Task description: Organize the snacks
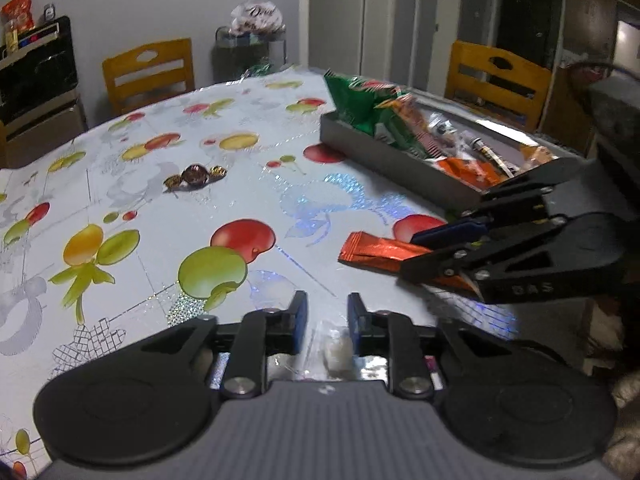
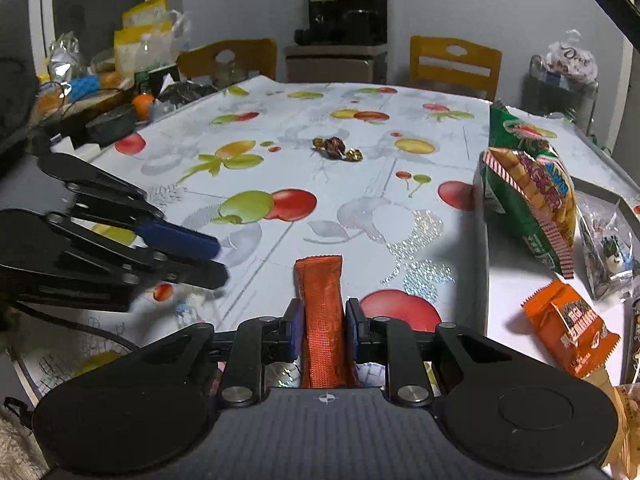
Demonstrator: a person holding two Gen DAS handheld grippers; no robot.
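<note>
My right gripper (image 2: 322, 320) is shut on a long orange-red foil snack stick (image 2: 322, 308), held low over the fruit-print tablecloth; it also shows in the left wrist view (image 1: 376, 250) with the right gripper (image 1: 412, 254) around it. My left gripper (image 1: 327, 316) is open over a small clear wrapped candy (image 1: 336, 350) lying between its fingers. In the right wrist view the left gripper (image 2: 218, 258) sits at the left. A brown wrapped chocolate (image 1: 195, 176) lies mid-table, also seen in the right wrist view (image 2: 335, 147). A grey tray (image 1: 384, 156) holds several snack packs, including a green bag (image 2: 524, 188).
Wooden chairs (image 1: 150, 70) stand behind the table. Clutter with an orange (image 2: 143, 106) and a dark bowl (image 2: 112, 124) sits at the table's far left edge in the right wrist view. An orange snack pack (image 2: 568, 328) lies in the tray.
</note>
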